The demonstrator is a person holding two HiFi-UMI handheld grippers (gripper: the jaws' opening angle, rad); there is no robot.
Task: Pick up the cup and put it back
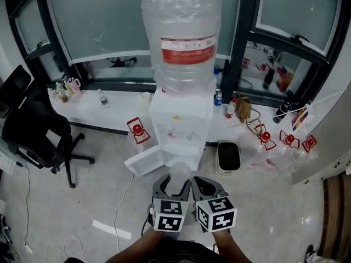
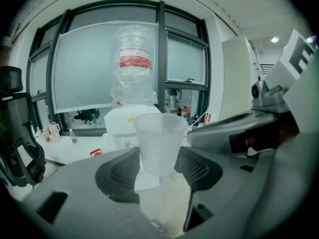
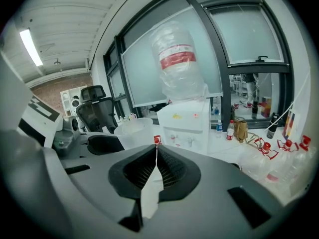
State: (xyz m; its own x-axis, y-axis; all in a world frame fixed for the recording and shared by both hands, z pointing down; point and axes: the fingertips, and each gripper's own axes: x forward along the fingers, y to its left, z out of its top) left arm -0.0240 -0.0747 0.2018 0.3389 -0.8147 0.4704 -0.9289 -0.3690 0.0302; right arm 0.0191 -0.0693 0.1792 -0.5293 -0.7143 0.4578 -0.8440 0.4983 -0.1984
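Note:
A translucent plastic cup (image 1: 179,176) stands upright between the jaws of my left gripper (image 1: 176,187), which is shut on it. In the left gripper view the cup (image 2: 159,142) fills the gap of that gripper (image 2: 158,167), its rim above the pads. My right gripper (image 1: 205,187) is close beside it on the right, jaws shut with nothing between them; its tips (image 3: 156,149) meet in the right gripper view, where the cup (image 3: 133,131) shows at the left. Ahead stands a white water dispenser (image 1: 181,122) with a large wrapped bottle (image 1: 184,37) on top.
A black office chair (image 1: 33,130) stands at the left. A white ledge (image 1: 109,111) under the windows carries small bottles. A black bin (image 1: 227,156) sits right of the dispenser, and empty jugs with red caps (image 1: 288,147) lie at the right. A white tray (image 1: 145,160) juts out at the dispenser's foot.

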